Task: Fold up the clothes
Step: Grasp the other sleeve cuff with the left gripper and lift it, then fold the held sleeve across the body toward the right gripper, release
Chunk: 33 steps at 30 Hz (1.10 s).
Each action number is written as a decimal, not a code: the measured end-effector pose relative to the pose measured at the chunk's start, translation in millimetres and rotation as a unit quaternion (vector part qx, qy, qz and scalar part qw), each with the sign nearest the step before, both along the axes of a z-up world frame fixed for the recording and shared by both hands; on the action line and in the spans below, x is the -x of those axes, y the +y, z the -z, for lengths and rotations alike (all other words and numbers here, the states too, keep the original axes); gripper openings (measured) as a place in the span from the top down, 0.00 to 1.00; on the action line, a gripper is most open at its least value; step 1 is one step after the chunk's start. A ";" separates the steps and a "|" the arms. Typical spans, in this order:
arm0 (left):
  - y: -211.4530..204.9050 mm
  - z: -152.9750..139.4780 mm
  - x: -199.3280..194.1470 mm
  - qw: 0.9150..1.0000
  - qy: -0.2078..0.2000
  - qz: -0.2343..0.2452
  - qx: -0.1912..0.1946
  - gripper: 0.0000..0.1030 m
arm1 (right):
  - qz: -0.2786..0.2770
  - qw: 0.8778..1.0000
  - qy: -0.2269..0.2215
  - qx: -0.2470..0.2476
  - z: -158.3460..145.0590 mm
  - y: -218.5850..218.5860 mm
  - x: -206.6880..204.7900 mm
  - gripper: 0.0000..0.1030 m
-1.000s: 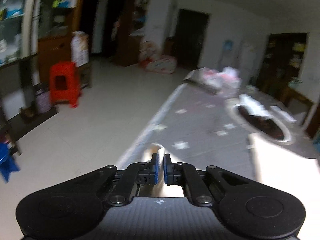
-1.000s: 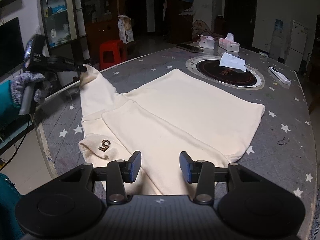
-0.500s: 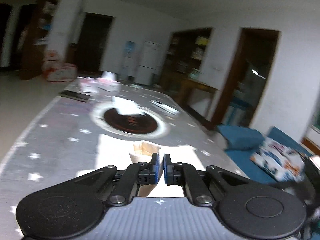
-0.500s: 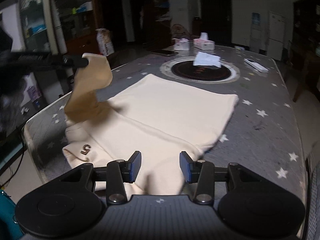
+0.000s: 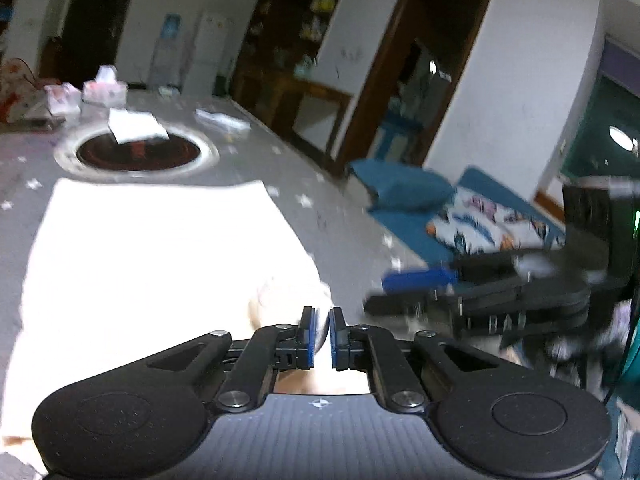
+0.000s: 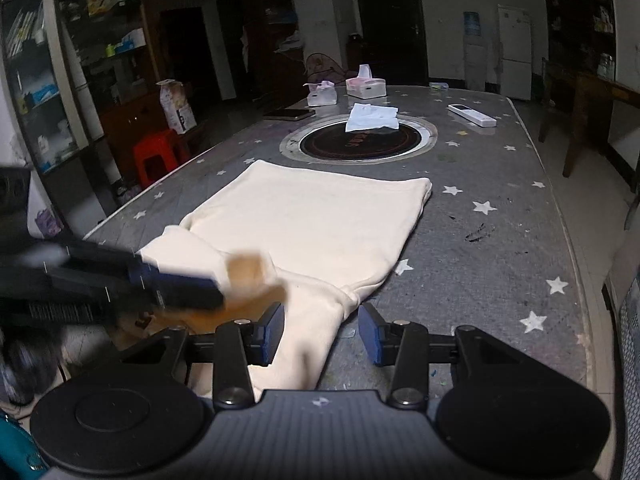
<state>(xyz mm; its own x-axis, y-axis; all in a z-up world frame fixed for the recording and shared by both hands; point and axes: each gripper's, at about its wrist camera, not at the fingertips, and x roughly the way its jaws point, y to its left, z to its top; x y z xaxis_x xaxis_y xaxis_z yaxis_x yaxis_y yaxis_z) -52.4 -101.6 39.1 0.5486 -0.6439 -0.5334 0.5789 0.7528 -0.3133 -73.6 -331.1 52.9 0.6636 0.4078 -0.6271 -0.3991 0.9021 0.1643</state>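
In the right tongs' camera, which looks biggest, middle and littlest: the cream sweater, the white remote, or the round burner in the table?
Largest to smallest, as they look in the right wrist view:
1. cream sweater, by far the biggest
2. round burner
3. white remote
The sweater lies nearest the camera, which makes it look even bigger; the remote is farthest.

We see a cream garment (image 6: pixel 312 224) lying flat on a grey star-print table (image 6: pixel 492 240), body spread toward the round hob. One sleeve cuff (image 6: pixel 248 270) is lifted and carried across the near end; another sleeve (image 6: pixel 308 340) drapes toward the near edge.
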 end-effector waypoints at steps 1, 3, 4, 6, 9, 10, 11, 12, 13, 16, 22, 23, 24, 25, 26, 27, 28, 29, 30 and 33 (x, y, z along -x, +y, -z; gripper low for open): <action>-0.7 1.6 1.8 1.000 0.002 0.008 -0.001 0.89 | 0.000 1.000 0.001 -0.002 -0.4 0.3 -1.3 0.60; 0.4 2.1 5.7 1.000 0.000 0.016 -0.007 0.81 | -0.001 1.000 0.001 -0.005 -1.6 2.3 -3.6 0.60; 2.9 0.9 7.0 1.000 -0.002 0.018 -0.008 0.81 | -0.002 1.000 0.001 -0.006 -2.2 3.5 -4.9 0.60; 11.3 -3.7 9.2 1.000 -0.007 0.017 -0.008 0.81 | -0.008 1.000 0.002 -0.008 -3.1 8.6 -8.3 0.60; 30.6 -9.7 9.3 1.000 -0.019 -0.004 -0.015 0.81 | -0.021 1.000 0.005 -0.011 -2.0 18.5 -12.6 0.60; 38.9 -11.0 8.5 1.000 -0.021 -0.015 -0.018 0.81 | -0.026 1.000 0.006 -0.012 -1.2 22.2 -14.3 0.60; 47.7 -12.3 7.8 0.999 -0.023 -0.029 -0.022 0.81 | -0.032 0.999 0.009 -0.012 0.0 26.1 -16.2 0.60; 56.9 -12.7 7.0 0.998 -0.024 -0.045 -0.027 0.81 | -0.037 0.999 0.013 -0.013 2.2 30.3 -18.4 0.60; 66.3 -12.6 6.1 0.997 -0.024 -0.062 -0.034 0.81 | -0.043 0.999 0.018 -0.013 4.9 34.6 -20.8 0.60; 93.3 -11.0 5.7 0.993 -0.023 -0.105 -0.051 0.81 | -0.046 0.998 0.033 -0.011 15.1 41.9 -26.8 0.60; 139.4 -1.7 12.2 0.984 -0.006 -0.165 -0.073 0.72 | -0.037 0.998 0.055 -0.005 28.2 49.1 -34.9 0.63; 143.9 0.5 14.2 0.983 -0.003 -0.166 -0.076 0.71 | -0.036 0.998 0.058 -0.005 29.6 49.5 -35.1 0.67; 145.6 2.8 15.4 0.983 -0.001 -0.165 -0.081 0.70 | -0.035 0.997 0.061 -0.004 30.7 50.0 -35.3 0.67; 146.1 5.2 16.8 0.983 0.000 -0.163 -0.086 0.70 | -0.037 0.997 0.063 -0.004 31.0 50.9 -35.1 0.67; 147.7 6.9 19.5 0.983 0.000 -0.161 -0.090 0.70 | -0.040 0.997 0.065 -0.003 31.1 52.2 -34.2 0.68; 150.0 8.2 23.0 0.983 0.001 -0.159 -0.093 0.70 | -0.042 0.997 0.066 -0.002 31.2 53.5 -33.5 0.68; 151.0 10.1 26.2 0.983 0.002 -0.157 -0.097 0.68 | -0.042 0.997 0.066 0.001 31.5 54.8 -33.5 0.68; 151.2 11.9 27.3 0.983 0.002 -0.156 -0.100 0.67 | -0.040 0.997 0.066 0.003 32.1 55.7 -34.0 0.68; 151.4 13.5 27.5 0.983 0.002 -0.156 -0.101 0.66 | -0.038 0.997 0.067 0.004 32.6 56.5 -34.7 0.69; 151.4 17.8 27.8 0.983 0.003 -0.153 -0.103 0.65 | -0.034 0.997 0.069 0.007 32.7 59.5 -35.5 0.82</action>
<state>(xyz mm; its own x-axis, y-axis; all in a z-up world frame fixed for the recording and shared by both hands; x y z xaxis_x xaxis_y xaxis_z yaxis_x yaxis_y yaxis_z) -80.1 49.8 21.2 0.6959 -0.3279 -0.6389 0.3148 0.9389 -0.1390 -38.1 -271.7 20.2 0.5414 0.4400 -0.7165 -0.4343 0.8760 0.2098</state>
